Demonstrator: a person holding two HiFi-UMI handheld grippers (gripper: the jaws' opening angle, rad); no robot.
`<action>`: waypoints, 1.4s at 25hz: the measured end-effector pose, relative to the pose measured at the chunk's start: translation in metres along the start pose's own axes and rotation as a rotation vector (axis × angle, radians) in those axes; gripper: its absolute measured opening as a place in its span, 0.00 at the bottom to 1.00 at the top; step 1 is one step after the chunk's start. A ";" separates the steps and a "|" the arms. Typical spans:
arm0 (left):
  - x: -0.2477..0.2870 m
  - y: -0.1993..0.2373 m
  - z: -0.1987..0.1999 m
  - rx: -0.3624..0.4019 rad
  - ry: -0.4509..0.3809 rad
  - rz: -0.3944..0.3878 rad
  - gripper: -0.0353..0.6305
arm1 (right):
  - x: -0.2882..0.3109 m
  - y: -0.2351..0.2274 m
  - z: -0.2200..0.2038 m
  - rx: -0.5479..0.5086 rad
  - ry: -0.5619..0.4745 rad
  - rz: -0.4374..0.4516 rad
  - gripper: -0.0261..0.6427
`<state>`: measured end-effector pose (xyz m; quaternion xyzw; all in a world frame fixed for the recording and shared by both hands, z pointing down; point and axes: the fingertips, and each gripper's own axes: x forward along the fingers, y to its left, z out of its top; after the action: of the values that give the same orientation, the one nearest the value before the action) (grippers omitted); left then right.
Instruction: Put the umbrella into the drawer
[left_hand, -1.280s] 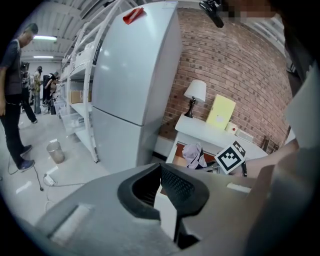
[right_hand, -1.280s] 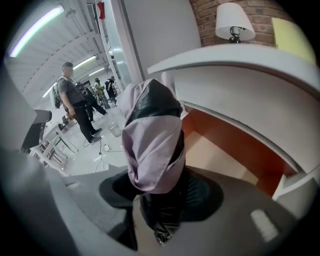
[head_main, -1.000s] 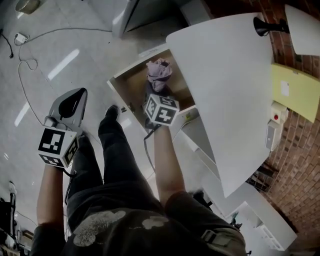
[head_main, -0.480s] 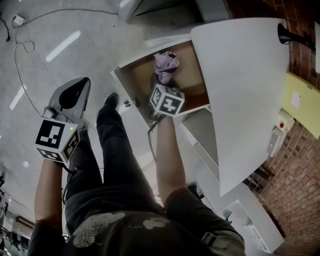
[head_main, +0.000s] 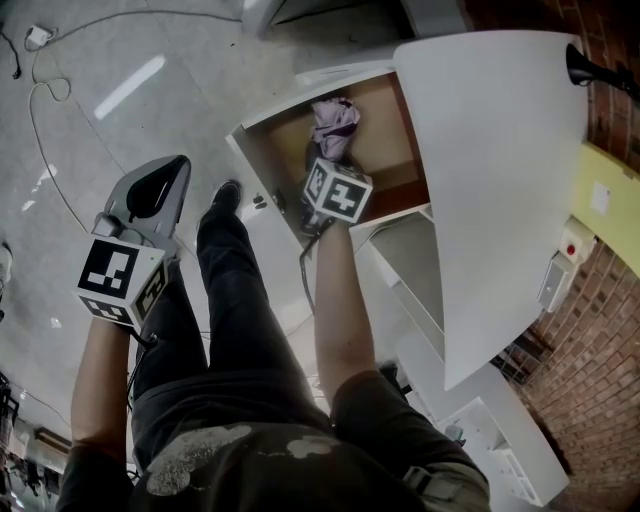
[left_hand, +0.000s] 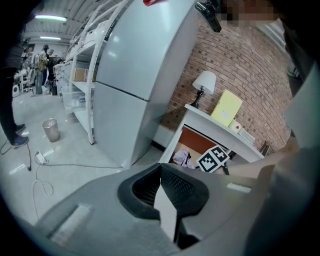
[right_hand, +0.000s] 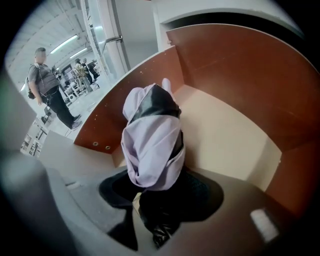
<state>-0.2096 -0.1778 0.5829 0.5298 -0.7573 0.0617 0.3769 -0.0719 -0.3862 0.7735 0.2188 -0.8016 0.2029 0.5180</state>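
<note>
A folded lilac umbrella (head_main: 335, 120) with black parts hangs head-down inside the open wooden drawer (head_main: 262, 130). My right gripper (head_main: 325, 162) is shut on its lower end, under the marker cube. In the right gripper view the umbrella (right_hand: 152, 145) fills the gap between the jaws of the right gripper (right_hand: 160, 192), just above the pale drawer floor (right_hand: 225, 135). My left gripper (head_main: 165, 178) is over the floor at the left, shut and empty. In the left gripper view the pads of the left gripper (left_hand: 161, 167) meet, and the drawer (left_hand: 200, 142) shows beyond.
The white desk top (head_main: 490, 170) overhangs the drawer on the right, with a black lamp base (head_main: 590, 70) on it. More white drawers (head_main: 400, 270) stand below. My leg and shoe (head_main: 225, 195) are beside the drawer front. A cable (head_main: 50, 130) lies on the floor. Bystanders (right_hand: 47, 85) stand far off.
Both grippers have sunk. The right one has carried the umbrella lower into the drawer; the left has stayed shut and empty.
</note>
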 end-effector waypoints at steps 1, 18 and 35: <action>0.000 -0.001 0.001 0.001 0.000 -0.001 0.07 | 0.001 -0.002 0.000 0.007 0.003 -0.004 0.38; -0.006 -0.014 0.007 0.016 -0.010 -0.009 0.07 | -0.006 -0.007 0.002 0.046 0.001 0.008 0.46; -0.070 -0.042 0.034 0.159 -0.065 -0.177 0.07 | -0.150 0.029 0.025 0.204 -0.243 0.056 0.46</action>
<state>-0.1796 -0.1598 0.5016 0.6244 -0.7122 0.0710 0.3128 -0.0516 -0.3555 0.6235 0.2707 -0.8394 0.2699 0.3863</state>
